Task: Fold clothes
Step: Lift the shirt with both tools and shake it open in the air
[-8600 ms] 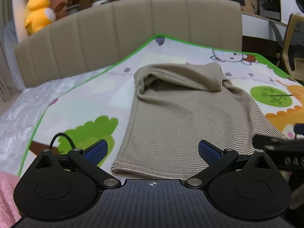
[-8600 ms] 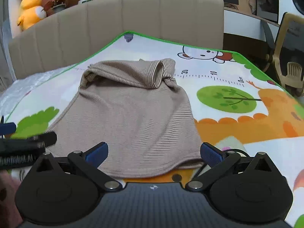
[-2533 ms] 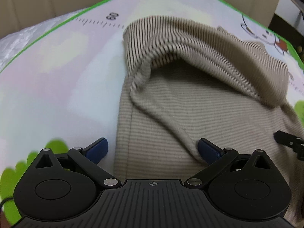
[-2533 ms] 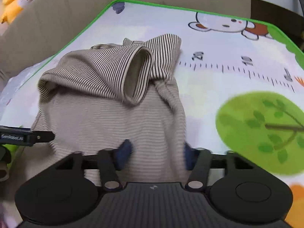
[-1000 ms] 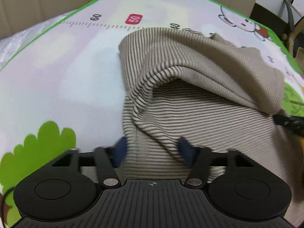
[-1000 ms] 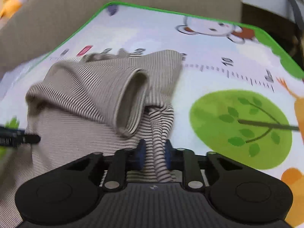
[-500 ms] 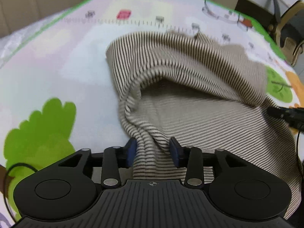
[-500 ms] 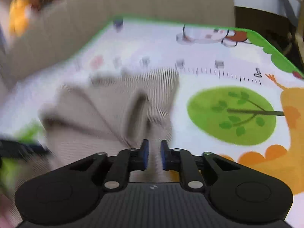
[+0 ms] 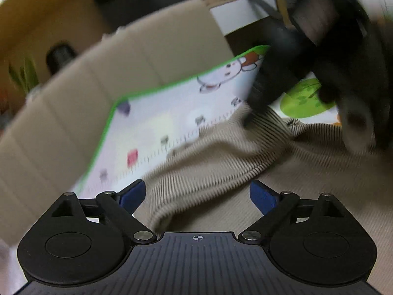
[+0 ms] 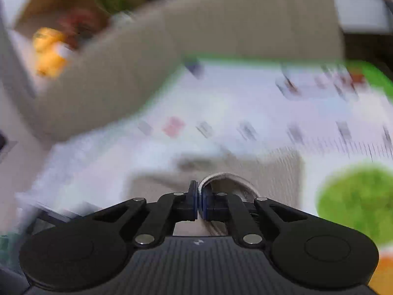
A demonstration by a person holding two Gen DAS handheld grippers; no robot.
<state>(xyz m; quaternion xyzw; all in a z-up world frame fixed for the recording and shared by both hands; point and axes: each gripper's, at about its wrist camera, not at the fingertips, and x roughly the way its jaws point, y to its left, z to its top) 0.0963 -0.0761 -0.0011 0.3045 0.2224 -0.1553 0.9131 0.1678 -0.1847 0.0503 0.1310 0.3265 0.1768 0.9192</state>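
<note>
Both views are motion-blurred; we read what we can. Our left tool [image 9: 197,194] is spread wide, blue pads [image 9: 133,194] either side of a rolled edge of the striped beige garment [image 9: 221,162], gripping nothing; the fabric lies bunched just ahead of it on the play mat [image 9: 157,120], which is green-bordered with a printed ruler and cartoon animal. Our right tool [image 10: 199,201] is clamped narrow on a hem loop of the same garment [image 10: 282,172], cloth arching up over its right pad; the rest of the garment lies on the mat [image 10: 245,103] beyond. In the left view the right tool's dark body [image 9: 331,56] looms at upper right over the garment's far side. A beige padded headboard [image 9: 73,113] runs behind the mat; a yellow plush toy [image 10: 49,49] sits beyond it, blurred.
</note>
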